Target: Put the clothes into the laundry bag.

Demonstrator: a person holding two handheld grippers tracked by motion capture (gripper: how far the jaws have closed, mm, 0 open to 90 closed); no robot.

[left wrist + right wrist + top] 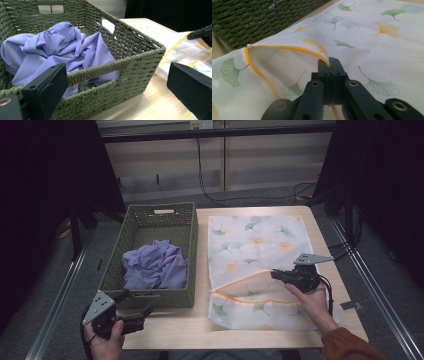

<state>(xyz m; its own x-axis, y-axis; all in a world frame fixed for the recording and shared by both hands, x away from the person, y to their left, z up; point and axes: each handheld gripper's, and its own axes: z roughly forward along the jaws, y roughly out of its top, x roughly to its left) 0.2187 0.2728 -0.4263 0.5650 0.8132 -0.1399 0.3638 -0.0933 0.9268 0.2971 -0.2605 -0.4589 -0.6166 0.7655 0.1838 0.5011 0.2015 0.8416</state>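
Note:
A white mesh laundry bag (pixel 255 245) printed with ginkgo leaves lies flat on the table, its orange-edged opening (pixel 245 280) gaping toward the basket. My right gripper (pixel 275 274) is shut on the upper orange edge (pixel 322 56) of that opening and holds it a little off the lower layer. A green woven basket (pixel 150 295) stands left of the bag with a crumpled purple garment (pixel 155 265) inside. My left gripper (pixel 137 305) hangs open off the table's front left corner, just outside the basket's near wall (pixel 120 82), with nothing between its jaws.
The wooden table (pixel 200 325) has a bare strip along its front edge. Black cables (pixel 210 195) run across the floor behind the table. Metal rails (pixel 380 295) flank the table on both sides, and dark curtains close in left and right.

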